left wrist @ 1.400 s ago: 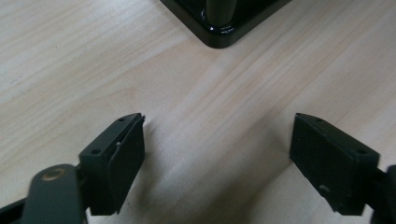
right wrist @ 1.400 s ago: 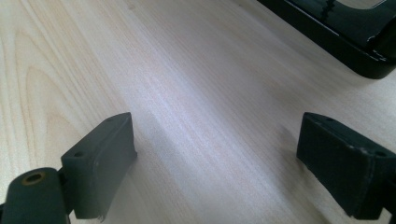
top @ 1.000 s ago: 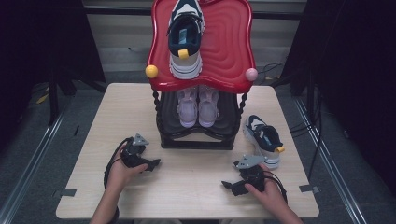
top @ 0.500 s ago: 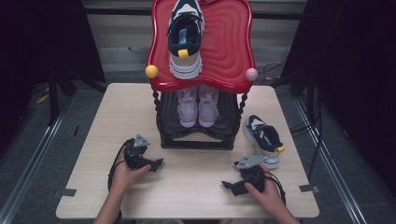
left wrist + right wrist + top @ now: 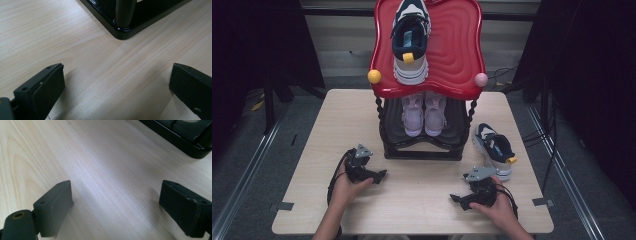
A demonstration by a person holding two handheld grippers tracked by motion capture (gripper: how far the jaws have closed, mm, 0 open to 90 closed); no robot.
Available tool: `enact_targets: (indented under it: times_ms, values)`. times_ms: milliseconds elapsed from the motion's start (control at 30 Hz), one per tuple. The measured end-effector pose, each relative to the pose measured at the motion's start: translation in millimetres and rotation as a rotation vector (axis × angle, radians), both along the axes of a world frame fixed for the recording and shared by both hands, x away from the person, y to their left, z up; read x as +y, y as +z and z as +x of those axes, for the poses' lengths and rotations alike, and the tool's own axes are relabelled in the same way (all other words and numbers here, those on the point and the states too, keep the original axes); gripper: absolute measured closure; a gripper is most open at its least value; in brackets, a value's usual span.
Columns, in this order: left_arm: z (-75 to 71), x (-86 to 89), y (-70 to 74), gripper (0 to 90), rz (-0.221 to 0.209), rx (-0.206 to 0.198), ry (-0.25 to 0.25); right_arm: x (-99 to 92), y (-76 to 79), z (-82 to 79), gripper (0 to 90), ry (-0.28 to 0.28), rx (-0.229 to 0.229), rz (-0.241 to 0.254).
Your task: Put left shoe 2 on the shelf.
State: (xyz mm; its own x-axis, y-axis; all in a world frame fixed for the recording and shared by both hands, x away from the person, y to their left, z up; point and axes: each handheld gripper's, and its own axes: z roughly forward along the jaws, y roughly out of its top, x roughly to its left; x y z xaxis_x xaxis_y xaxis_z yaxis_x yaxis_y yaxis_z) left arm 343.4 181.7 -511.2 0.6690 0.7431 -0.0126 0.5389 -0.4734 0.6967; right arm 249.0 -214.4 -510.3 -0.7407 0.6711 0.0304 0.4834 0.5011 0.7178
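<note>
A red-topped shoe rack (image 5: pixel 447 55) stands at the back middle of the table. A navy and white sneaker (image 5: pixel 410 37) lies on its top tray, and a pink pair (image 5: pixel 424 114) sits on the black lower shelf. A second navy sneaker (image 5: pixel 493 147) rests on the table to the right of the rack. My left gripper (image 5: pixel 379 176) (image 5: pixel 117 72) lies on the table at the front left and points at the rack's black base corner (image 5: pixel 122 32). Its jaws have just been opening and are open with nothing between them. My right gripper (image 5: pixel 458 199) (image 5: pixel 116 188) is open over bare wood at the front right.
The wooden table (image 5: pixel 337 130) has bare wood left of the rack and between the two grippers. The rack's black base edge (image 5: pixel 185 140) lies ahead of the right gripper. Dark floor, metal rails and cables surround the table.
</note>
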Motion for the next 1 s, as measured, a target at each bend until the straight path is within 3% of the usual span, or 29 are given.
enact_targets:
  times_ms: [300,767,1000]
  values:
    - [0.0,0.0,0.0,0.0,0.0,0.0,0.0,-9.9,11.0,1.2,16.8,0.012,0.072,-0.035]
    - [0.1,0.0,-0.1,0.0,-0.002,0.0,-0.001,-21.5,35.3,6.1,17.5,0.051,0.102,-0.049]
    - [0.1,0.1,-0.1,0.0,-0.002,0.0,-0.001,-26.7,48.8,12.3,17.5,0.103,0.124,-0.074]
